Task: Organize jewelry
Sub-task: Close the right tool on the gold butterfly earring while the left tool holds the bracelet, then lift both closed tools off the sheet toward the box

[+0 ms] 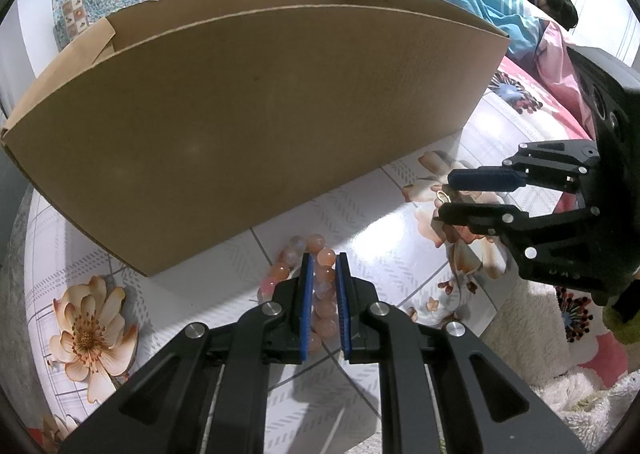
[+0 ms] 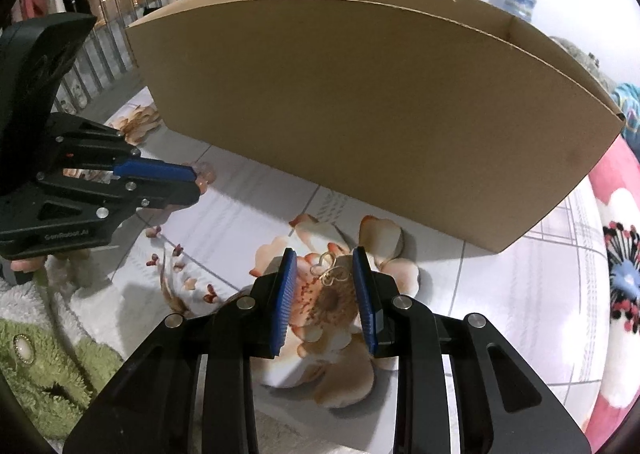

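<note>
A bracelet of peach-pink beads (image 1: 280,272) lies on the flowered cloth just before the open cardboard box (image 1: 260,114). My left gripper (image 1: 324,256) is shut on one side of it, with beads pressed between the blue pads; its tips and a few beads (image 2: 205,173) also show in the right wrist view. A small gold wire piece (image 2: 330,274) rests on a printed flower. My right gripper (image 2: 325,254) stands open around it, pads on either side and clear of it. From the left wrist view the right gripper (image 1: 444,194) straddles the gold piece (image 1: 441,196).
The box (image 2: 380,114) has tall walls close behind both grippers. A white fluffy mat (image 1: 532,334) and a green towel (image 2: 48,374) bearing an oval pale stone (image 2: 23,350) lie at the near edge. A person (image 1: 556,2) lies under bedding at the back right.
</note>
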Demonstrator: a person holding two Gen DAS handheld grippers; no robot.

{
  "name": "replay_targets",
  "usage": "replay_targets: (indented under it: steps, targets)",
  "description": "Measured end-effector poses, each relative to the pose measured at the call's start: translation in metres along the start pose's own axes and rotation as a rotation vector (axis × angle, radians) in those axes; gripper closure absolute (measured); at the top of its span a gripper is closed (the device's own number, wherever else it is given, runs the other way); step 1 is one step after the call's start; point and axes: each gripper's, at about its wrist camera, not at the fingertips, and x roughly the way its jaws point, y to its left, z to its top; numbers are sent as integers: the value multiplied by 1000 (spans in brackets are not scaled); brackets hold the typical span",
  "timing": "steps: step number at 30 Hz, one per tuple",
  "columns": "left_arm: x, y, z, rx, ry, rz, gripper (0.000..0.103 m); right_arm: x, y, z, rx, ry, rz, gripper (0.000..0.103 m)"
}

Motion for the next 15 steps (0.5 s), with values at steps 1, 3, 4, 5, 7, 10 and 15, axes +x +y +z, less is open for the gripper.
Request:
replay_targets:
  steps: [1,3,4,5,7,10,15]
  targets:
    - [0,0,0,0,0,0,92,-1,-2,0,5,1,-3,76]
    - [0,0,0,1,0,1,92,-1,0,0,18,1,-17,76]
    - [0,0,0,1,0,2,92,-3,-2,0,24,-1,-21,76]
    - [0,0,0,1,0,1,92,-3,-1,0,30,-2,-26,76]
    - [0,0,0,1,0,2,92,0,4,1,39,-5,-34,78]
    - [0,0,0,1,1,2,92,6,10,4,56,-11,-41,84]
    - [-1,1,0,1,1,1,92,7,10,4,87,-19,-38,85]
